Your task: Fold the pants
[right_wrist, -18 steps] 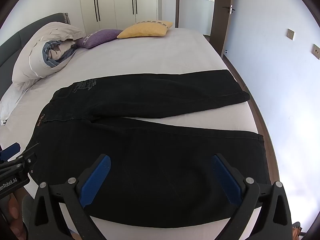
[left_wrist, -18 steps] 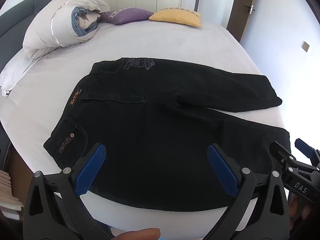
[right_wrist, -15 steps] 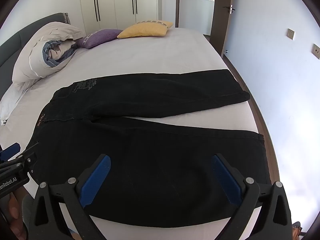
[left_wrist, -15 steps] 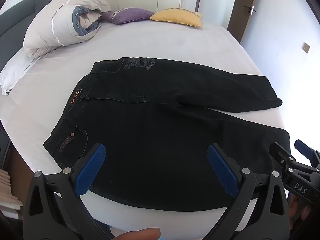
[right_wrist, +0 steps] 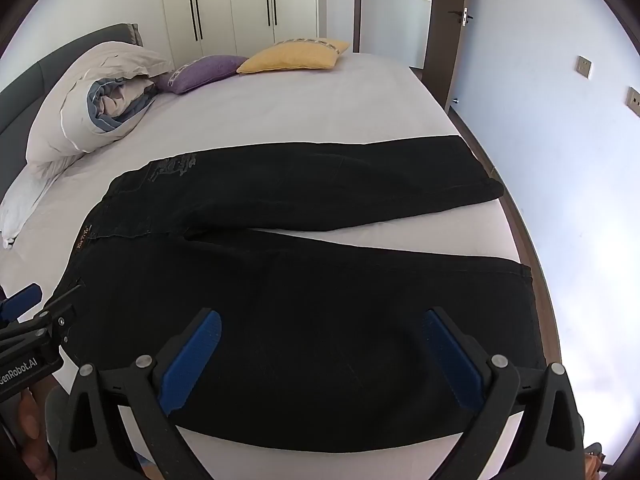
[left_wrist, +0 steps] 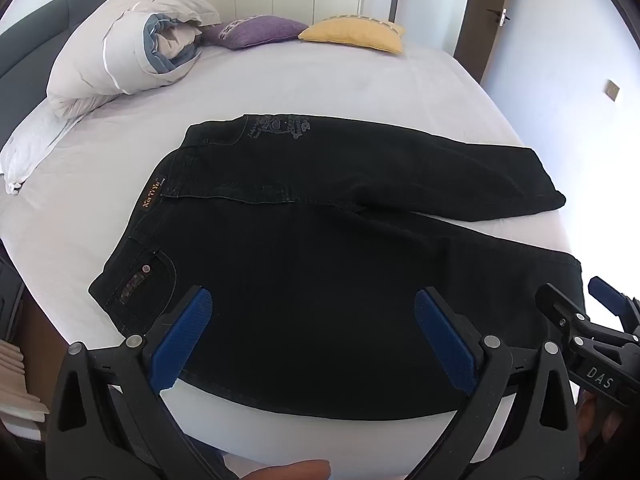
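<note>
1 pair black pants (left_wrist: 332,272) flat on bed (left_wrist: 328,80), unfolded, waistband toward left, 2 legs spread toward right with wedge of sheet between them. Near leg lies along near bed edge.

2 grippers in view. Left gripper (left_wrist: 312,332): jaws wide apart, nothing between pads, above near edge of pants by back pocket. Right gripper (right_wrist: 320,354): jaws wide apart, empty, above near leg.

Far end of bed: 1 purple cushion (left_wrist: 256,31), 1 yellow cushion (left_wrist: 352,34), 1 rolled duvet (left_wrist: 124,40), 1 white pillow (left_wrist: 36,136).
</note>
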The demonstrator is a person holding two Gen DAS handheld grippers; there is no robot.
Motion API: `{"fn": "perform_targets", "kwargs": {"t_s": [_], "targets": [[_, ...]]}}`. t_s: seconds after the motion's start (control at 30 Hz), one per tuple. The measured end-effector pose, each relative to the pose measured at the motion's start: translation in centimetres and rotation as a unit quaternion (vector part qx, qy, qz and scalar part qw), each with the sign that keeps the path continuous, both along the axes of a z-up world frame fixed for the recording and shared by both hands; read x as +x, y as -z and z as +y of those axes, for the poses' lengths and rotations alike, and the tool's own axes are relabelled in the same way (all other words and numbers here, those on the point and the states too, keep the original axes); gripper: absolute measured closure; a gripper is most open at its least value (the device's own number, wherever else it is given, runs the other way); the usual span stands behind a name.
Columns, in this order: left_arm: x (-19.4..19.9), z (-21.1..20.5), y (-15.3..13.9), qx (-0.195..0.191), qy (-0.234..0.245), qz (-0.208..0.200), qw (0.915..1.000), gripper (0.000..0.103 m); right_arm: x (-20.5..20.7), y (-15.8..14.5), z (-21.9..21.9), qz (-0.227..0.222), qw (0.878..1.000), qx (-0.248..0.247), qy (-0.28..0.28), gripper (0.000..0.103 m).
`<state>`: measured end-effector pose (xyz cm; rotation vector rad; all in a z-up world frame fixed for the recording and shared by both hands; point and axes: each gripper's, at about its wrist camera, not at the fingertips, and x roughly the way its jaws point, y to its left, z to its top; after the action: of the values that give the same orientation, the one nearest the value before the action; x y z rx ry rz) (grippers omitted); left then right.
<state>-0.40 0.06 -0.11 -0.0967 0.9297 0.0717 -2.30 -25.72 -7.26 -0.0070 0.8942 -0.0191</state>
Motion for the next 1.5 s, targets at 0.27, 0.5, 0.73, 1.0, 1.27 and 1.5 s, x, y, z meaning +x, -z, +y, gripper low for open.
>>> {"fn": "perform_targets", "kwargs": {"t_s": [0.27,0.5,0.73,1.0,1.27,1.5], "targets": [[-0.2,0.1,0.0,0.001,-0.001,-0.001,1.0,0.0,0.1,0.6,0.9,-0.001,1.0,-0.001,-0.001,0.0],[-0.2,0.2,0.1,0.001,-0.001,0.0,1.0,0.0,0.0,0.9,0.7,0.002,1.0,0.001,-0.001,0.0],[-0.2,0.2,0.1,0.001,-0.001,-0.001,1.0,0.0,-0.1,0.8,0.8,0.003,1.0,0.003,-0.001,0.0],[-0.4,0.2,0.0,0.006,0.001,-0.002,1.0,0.0,-0.2,0.8,0.9,0.003,1.0,0.004,-0.001,0.0],[-0.4,0.2,0.0,0.005,0.001,-0.002,1.0,0.0,-0.5,1.1,1.2,0.005,1.0,0.004,-0.002,0.0],[-0.4,0.1,-0.1,0.007,0.001,-0.002,1.0,0.0,-0.6,1.3,1.2,0.006,1.0,0.005,-0.002,0.0]]}}
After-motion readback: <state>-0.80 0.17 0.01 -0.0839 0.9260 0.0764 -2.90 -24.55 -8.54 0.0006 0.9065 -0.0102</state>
